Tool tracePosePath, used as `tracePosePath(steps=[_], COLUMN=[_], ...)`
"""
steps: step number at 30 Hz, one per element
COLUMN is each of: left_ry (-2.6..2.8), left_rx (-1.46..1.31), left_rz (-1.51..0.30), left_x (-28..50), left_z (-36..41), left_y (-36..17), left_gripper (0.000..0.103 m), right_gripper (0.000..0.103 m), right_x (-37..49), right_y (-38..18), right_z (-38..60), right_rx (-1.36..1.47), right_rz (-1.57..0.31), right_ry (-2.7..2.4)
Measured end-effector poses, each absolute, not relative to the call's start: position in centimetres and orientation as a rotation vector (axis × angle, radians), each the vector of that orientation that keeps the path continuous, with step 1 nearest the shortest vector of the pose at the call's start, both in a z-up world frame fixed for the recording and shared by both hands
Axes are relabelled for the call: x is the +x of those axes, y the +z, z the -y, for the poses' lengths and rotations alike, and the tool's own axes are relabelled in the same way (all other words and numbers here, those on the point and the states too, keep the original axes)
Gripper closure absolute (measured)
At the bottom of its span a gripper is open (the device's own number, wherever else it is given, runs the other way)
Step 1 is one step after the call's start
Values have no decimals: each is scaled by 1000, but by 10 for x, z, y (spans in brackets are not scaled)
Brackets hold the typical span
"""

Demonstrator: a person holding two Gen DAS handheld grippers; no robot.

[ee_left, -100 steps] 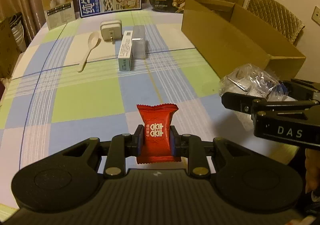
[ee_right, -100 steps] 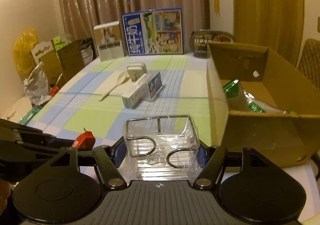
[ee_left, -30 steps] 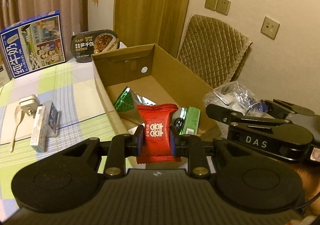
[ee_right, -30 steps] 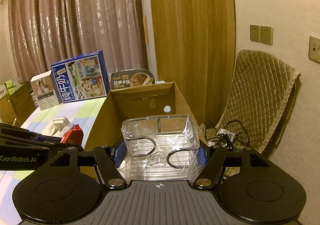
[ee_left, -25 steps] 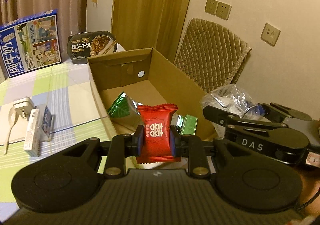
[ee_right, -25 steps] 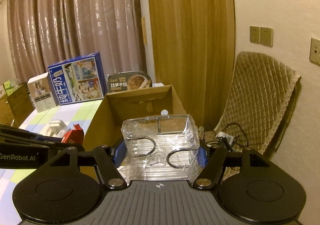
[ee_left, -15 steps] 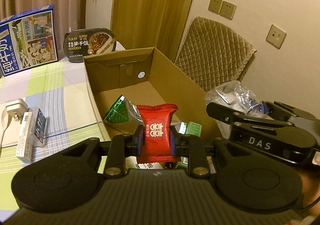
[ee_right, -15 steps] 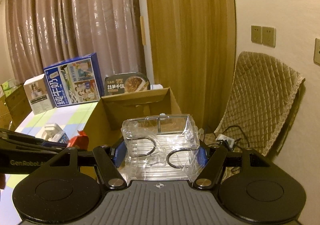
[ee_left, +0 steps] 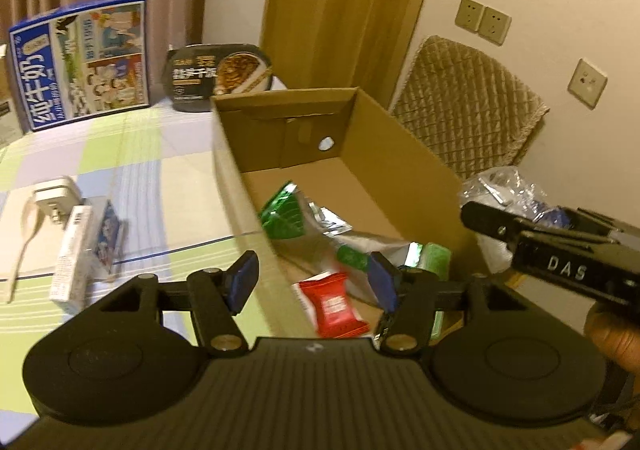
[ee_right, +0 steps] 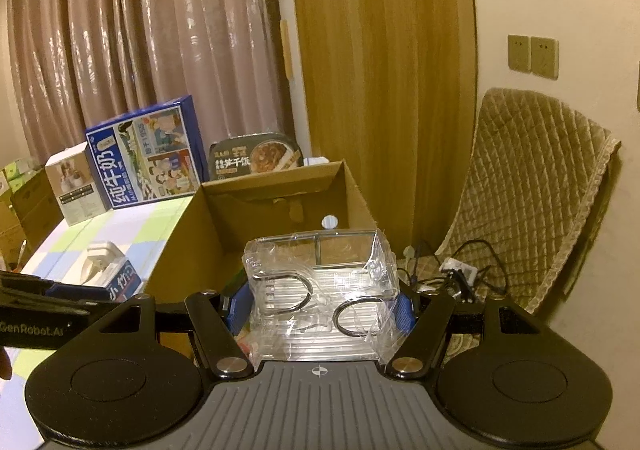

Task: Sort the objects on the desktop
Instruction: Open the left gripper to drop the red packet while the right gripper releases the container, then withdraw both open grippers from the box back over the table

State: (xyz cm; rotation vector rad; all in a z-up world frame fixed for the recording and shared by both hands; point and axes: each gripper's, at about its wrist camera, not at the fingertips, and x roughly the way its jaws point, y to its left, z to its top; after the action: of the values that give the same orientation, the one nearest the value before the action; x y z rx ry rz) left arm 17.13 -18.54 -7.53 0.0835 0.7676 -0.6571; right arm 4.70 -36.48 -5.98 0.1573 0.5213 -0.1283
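- Red candy packet (ee_left: 334, 304) lies tilted inside the cardboard box (ee_left: 404, 154), near end.
- Clear plastic packet of metal hooks (ee_right: 322, 296) sits clamped, upright, above the box's right side.

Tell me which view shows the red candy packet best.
Left wrist view: the red candy packet lies in plain sight inside the cardboard box, below the open left gripper. The right wrist view doesn't show it clearly.

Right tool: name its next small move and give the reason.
Probably ease the right tool forward over the cardboard box and open it. It is shut on the clear plastic pack, short of the box's near edge. The left tool is open, and the red candy packet is already in the box.
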Motion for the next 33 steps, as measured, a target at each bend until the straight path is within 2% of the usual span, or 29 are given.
tracePosePath(steps=[6,7,8,9,12,20,22,33], left_ry=[-641,-639,-638,-635,-623,-568,-559,-521], left_rx=[88,86,83,82,87,60,57,55], left_rz=[-770,-771,-772,-773,-773,-775,-774,-772], left_x=[168,168,168,168,169,159,153,115], left_z=[176,174,173,171,167,144,139,106], left_y=[-77,-77,-76,-77,-78,-83,-83,-81], left_gripper=[48,48,47,47,46,30,23,8], right_gripper=[37,32,15,7,7,7,7,2], right_x=[57,59,62,62,61,36,27,-10], right_y=[-57,-56,-54,-52,-44,-45,-48,-54], right_z=[357,357,357,358,361,358,355,323], right_rx=[178,191,208,221,232,255,269,292], right_rz=[-511,-506,-500,-484,-451,-478,-492,-579], right_ry=[-101,-85,-73,-76,-81,-109,-113,-102])
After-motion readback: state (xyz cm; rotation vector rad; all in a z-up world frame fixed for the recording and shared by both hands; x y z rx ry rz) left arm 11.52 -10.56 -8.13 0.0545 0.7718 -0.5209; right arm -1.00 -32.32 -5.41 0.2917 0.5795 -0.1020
